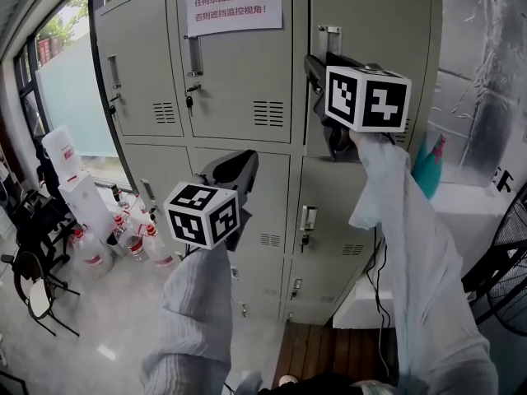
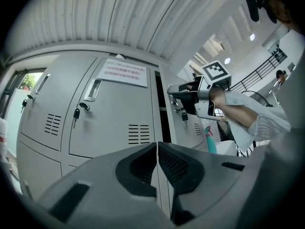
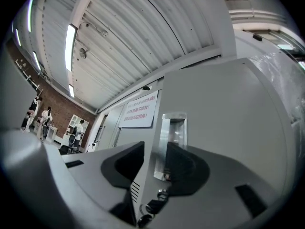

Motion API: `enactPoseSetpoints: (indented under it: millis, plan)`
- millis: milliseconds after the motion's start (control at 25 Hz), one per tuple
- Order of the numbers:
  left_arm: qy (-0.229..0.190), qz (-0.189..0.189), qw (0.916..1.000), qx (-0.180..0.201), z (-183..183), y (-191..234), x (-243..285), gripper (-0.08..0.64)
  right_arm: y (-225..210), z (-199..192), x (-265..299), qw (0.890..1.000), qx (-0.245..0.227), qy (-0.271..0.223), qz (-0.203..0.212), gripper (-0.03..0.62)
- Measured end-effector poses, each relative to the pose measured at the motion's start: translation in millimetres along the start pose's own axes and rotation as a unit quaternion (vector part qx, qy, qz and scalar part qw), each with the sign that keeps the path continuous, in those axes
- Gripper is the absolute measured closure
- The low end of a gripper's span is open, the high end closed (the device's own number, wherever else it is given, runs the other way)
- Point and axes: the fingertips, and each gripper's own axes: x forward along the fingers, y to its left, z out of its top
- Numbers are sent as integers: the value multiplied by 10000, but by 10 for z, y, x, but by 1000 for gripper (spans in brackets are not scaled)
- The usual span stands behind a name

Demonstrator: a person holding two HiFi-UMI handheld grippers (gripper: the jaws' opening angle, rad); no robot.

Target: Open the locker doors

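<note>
White plastic spray bottles (image 1: pixel 123 230) stand clustered on the floor at the far left, beside the bank of grey sheet-metal lockers (image 1: pixel 148 72). The left gripper (image 1: pixel 237 164) hangs in front of the middle column, below the top row, and touches nothing. Its dark fingers (image 2: pixel 178 163), with ribbed pads, are pressed together tip to tip with nothing between them.

Above it, the middle upper door (image 1: pixel 239 81) is flat and matt. It has a slotted vent, a recessed handle, a small key in its lock, and a white paper notice (image 1: pixel 233 2) stuck near the top. A dark gap shows between that door and the upper right locker door (image 1: pixel 375 23), which stands ajar.

The right gripper (image 1: pixel 316 66) is clamped on that door's free edge, its fingers (image 3: pixel 190 168) only partly apart. One is on the inner side and the other on the painted front face, just beside the shiny rectangular recessed handle (image 3: pixel 172 132), with the lock (image 3: pixel 162 193) below it. Right of the lockers, a teal spray bottle (image 1: pixel 428 169) shows behind the sleeve.
</note>
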Motion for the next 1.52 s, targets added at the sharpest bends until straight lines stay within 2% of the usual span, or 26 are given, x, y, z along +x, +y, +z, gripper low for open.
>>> enactPoseSetpoints:
  millis: [320,680,960,1280,1520]
  plan:
    - [48,-162,9999,-32,40,-292,-301,545,113,149,-430,10000,30,18,-8,462]
    - [80,-280,9996,-35,92,-581,-677,545,122,312,-935,9994,-125,5,-309,462]
    - [110,-406,9991,-72,96,-824,-785,545,52,391,-1279,9984,-330,-4,-461,462]
    - [82,-519,9986,30,134,-1042,-865,545,-35,441,-1485,9988,-262,-45,-415,454]
    - [57,-574,9983,0,97,-1190,-998,545,-98,502,-1723,9977,-446,-77,-507,453]
